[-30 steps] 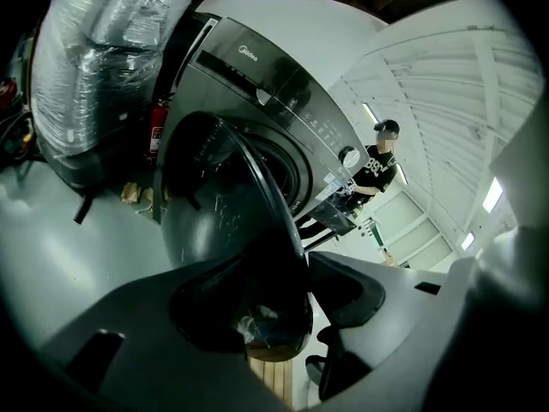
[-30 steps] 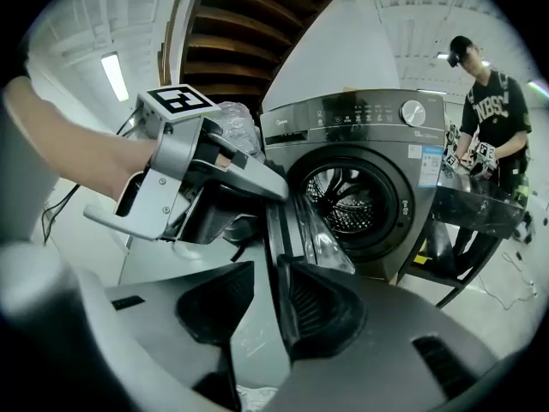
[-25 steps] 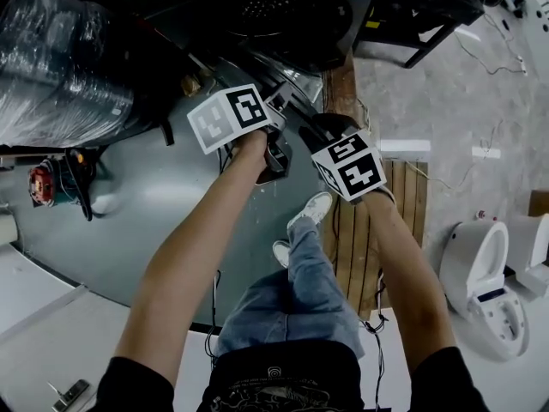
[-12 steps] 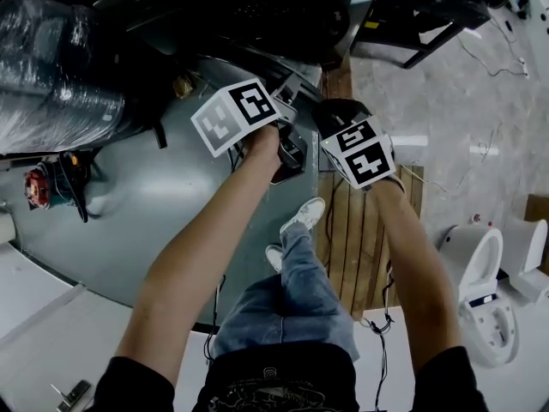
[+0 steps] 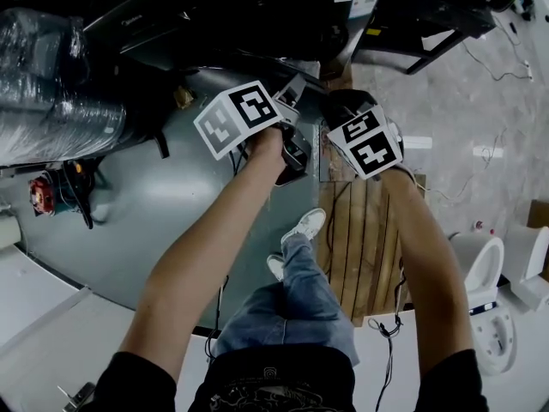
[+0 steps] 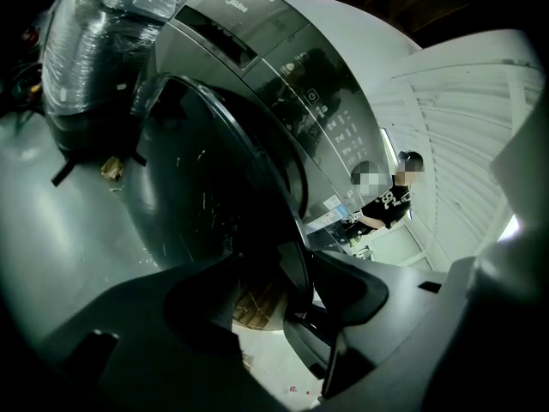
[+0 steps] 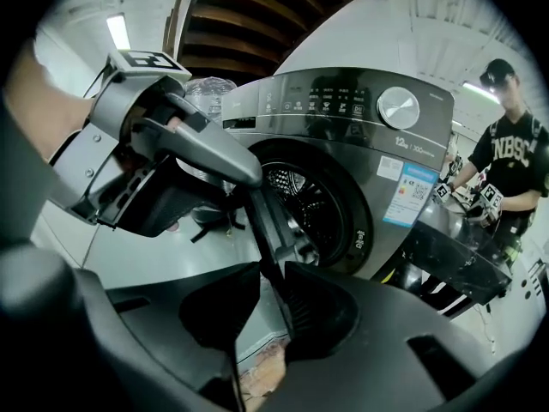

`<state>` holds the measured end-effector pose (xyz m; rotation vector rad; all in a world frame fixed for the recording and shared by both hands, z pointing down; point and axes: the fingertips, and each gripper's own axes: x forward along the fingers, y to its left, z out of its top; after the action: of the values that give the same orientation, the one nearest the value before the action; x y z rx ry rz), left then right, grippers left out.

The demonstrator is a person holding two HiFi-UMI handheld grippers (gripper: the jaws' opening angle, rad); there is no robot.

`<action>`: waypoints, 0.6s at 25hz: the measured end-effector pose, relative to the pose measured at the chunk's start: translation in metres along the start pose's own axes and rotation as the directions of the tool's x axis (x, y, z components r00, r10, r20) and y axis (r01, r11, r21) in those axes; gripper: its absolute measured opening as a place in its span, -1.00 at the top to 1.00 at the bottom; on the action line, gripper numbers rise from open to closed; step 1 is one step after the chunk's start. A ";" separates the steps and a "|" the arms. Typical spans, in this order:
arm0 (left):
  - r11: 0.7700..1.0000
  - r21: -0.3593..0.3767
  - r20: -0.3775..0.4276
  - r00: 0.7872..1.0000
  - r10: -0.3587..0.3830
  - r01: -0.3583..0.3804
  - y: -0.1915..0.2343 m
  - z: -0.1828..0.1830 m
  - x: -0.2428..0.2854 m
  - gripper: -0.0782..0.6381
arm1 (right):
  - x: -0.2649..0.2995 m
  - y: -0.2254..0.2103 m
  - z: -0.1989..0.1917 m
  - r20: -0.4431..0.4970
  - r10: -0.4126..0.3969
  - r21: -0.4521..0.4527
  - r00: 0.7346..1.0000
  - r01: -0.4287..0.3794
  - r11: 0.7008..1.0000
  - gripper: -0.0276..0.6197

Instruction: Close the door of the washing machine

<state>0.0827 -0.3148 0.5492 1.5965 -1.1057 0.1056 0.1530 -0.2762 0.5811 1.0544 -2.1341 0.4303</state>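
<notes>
A: Where the two grippers meet in front of the machine [image 7: 343, 114], what does each one have?

B: The left gripper [image 6: 296, 297] has its jaws drawn in on the rim of the door [image 6: 206, 187]. The dark edge runs up between them, with no gap that I can see.

A: And the right?

B: The right gripper [image 7: 268, 303] has the same hold. Its jaws are nearly together, pinching the thin edge of the door, which stands edge-on between them. The left one grips that same edge just above it.

A: So where does the door stand?

B: It is open, swung out from the front. In the right gripper view the drum [image 7: 300, 197] shows uncovered just beyond the door's edge.

A: Are the marker cubes touching?

B: No. From the head view they sit side by side, near each other but apart.

A: What else is around?

B: A plastic-wrapped roll [image 5: 51, 84] lies left of the machine. A pallet [image 5: 360, 239] lies under the right arm, with a white shoe [image 5: 307, 226] at its edge. A person [image 7: 515, 166] in a black shirt stands to the machine's right.
</notes>
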 end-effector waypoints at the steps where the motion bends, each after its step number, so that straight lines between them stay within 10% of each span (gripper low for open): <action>1: 1.000 -0.013 -0.002 1.000 0.002 -0.002 -0.001 0.002 0.004 0.01 | 0.002 -0.005 0.001 0.001 -0.005 -0.009 1.000 0.005 1.000 0.63; 15: 0.988 -0.154 -0.024 1.000 -0.019 0.015 -0.017 0.031 0.047 -0.04 | 0.027 -0.063 0.028 -0.022 -0.005 -0.081 1.000 0.003 0.997 0.58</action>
<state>0.1063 -0.3686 0.5531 1.4629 -1.0547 0.0281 0.1789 -0.3458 0.5804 1.0035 -2.1112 0.3487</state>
